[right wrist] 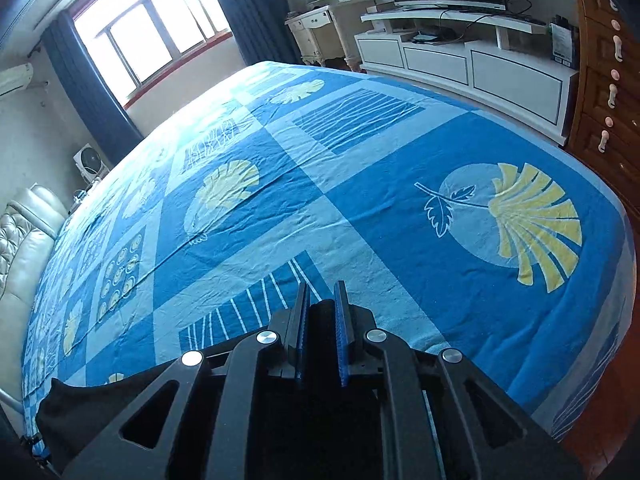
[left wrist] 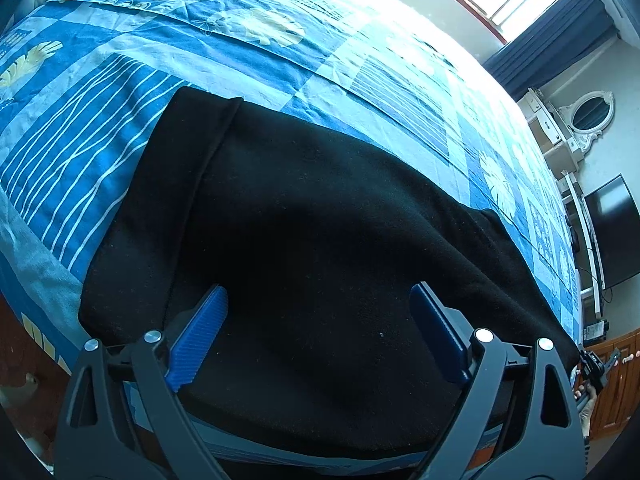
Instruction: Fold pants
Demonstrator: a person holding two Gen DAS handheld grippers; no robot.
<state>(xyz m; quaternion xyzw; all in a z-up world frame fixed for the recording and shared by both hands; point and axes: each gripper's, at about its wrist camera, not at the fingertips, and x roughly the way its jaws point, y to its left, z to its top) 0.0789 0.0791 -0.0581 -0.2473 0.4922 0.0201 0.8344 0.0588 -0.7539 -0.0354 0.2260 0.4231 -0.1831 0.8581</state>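
The black pants [left wrist: 320, 216] lie spread on the blue patterned bedspread [left wrist: 168, 60], near the bed's front edge. My left gripper [left wrist: 320, 304] is open, its blue fingers [left wrist: 200, 340] wide apart just above the black cloth, holding nothing. My right gripper [right wrist: 322, 300] is shut on a bunched fold of the black pants [right wrist: 322, 320] that shows between its blue pads. More black cloth [right wrist: 88, 404] hangs to the lower left under the right gripper. In the left wrist view the other hand-held gripper [left wrist: 596, 368] shows small at the far right edge of the pants.
The bedspread [right wrist: 360, 184] covers a large bed. A white TV cabinet [right wrist: 472, 56] and TV stand beyond the bed's far side. Wooden drawers [right wrist: 600, 92] stand on the right. A padded headboard [right wrist: 20, 248] is on the left. A window [right wrist: 148, 28] is at the back.
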